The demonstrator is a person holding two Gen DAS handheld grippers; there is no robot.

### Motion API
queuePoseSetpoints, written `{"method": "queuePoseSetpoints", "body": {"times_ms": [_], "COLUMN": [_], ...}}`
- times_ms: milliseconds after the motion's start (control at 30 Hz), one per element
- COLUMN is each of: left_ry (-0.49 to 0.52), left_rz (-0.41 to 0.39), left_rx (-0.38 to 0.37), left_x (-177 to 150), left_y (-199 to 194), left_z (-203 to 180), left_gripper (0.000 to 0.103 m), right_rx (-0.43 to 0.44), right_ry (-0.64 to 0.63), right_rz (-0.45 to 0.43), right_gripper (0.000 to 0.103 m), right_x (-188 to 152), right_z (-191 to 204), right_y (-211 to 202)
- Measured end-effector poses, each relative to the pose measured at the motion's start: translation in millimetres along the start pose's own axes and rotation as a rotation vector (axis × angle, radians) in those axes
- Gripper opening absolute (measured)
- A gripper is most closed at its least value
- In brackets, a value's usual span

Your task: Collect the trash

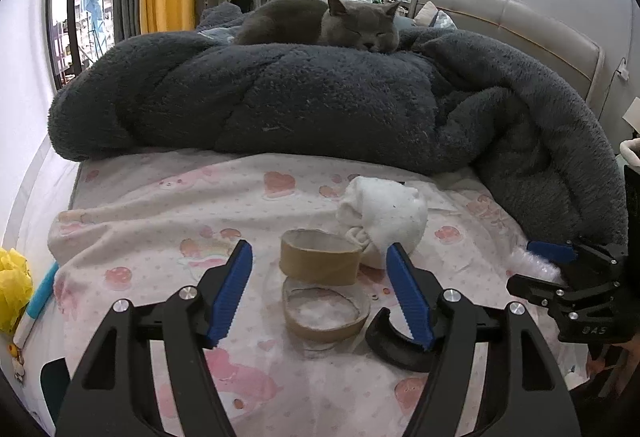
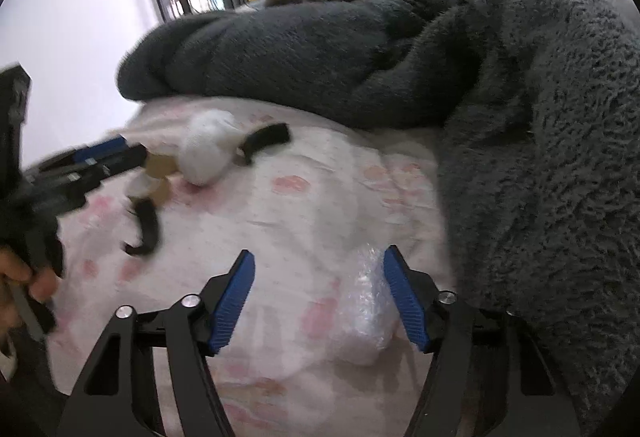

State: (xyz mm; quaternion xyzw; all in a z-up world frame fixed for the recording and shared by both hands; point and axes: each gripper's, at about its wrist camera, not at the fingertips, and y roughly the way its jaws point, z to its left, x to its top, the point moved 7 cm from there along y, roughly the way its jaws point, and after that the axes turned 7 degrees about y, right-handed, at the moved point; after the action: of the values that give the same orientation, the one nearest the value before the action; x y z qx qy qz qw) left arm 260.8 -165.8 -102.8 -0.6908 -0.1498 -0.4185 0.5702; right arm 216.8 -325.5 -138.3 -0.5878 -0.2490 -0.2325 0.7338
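In the left wrist view my left gripper point(image 1: 320, 293) stands open above the pink patterned bedsheet point(image 1: 160, 213). An upright brown cardboard tape core point(image 1: 320, 257) and a second one lying flat point(image 1: 326, 313) sit between its blue pads without touching them. A white balled cloth point(image 1: 384, 221) lies just behind, and a black curved piece point(image 1: 392, 345) lies by the right finger. In the right wrist view my right gripper point(image 2: 320, 297) is open over a crumpled clear plastic wrap point(image 2: 368, 301), which lies close to the right pad and well clear of the left pad. The left gripper point(image 2: 136, 161) appears blurred beside the cardboard core point(image 2: 160, 169).
A grey cat point(image 1: 348, 21) sleeps on a heaped dark fluffy blanket point(image 1: 280, 97) that covers the far and right sides of the bed. A yellow bag point(image 1: 12, 285) hangs at the left edge. A second black curved piece point(image 2: 268, 141) lies past the white cloth. A hand point(image 2: 24, 277) holds the left gripper.
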Motion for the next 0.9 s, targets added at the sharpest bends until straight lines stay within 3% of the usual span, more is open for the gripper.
{"method": "queuePoseSetpoints", "body": {"times_ms": [200, 400, 567, 700, 900], "left_ry": [0.012, 0.011, 0.012, 0.011, 0.013], "left_rz": [0.003, 0.017, 0.037, 0.039, 0.055], "left_rx": [-0.004, 0.005, 0.006, 0.011, 0.018], "left_x": [1, 1, -1, 0, -2], "left_y": [8, 16, 23, 24, 28], "left_z": [-7, -8, -7, -6, -4], "left_gripper": [0.072, 0.072, 0.068, 0.064, 0.051], "right_rx": [-0.130, -0.199, -0.192, -0.088, -0.010], "right_ry": [-0.082, -0.122, -0.110, -0.052, 0.006], "right_rz": [0.037, 0.059, 0.056, 0.031, 0.009], "right_gripper": [0.049, 0.032, 0.031, 0.031, 0.031], "right_x": [-10, -12, -10, -3, 3], "right_z": [-13, -23, -25, -20, -19], "right_y": [9, 13, 11, 2, -5]}}
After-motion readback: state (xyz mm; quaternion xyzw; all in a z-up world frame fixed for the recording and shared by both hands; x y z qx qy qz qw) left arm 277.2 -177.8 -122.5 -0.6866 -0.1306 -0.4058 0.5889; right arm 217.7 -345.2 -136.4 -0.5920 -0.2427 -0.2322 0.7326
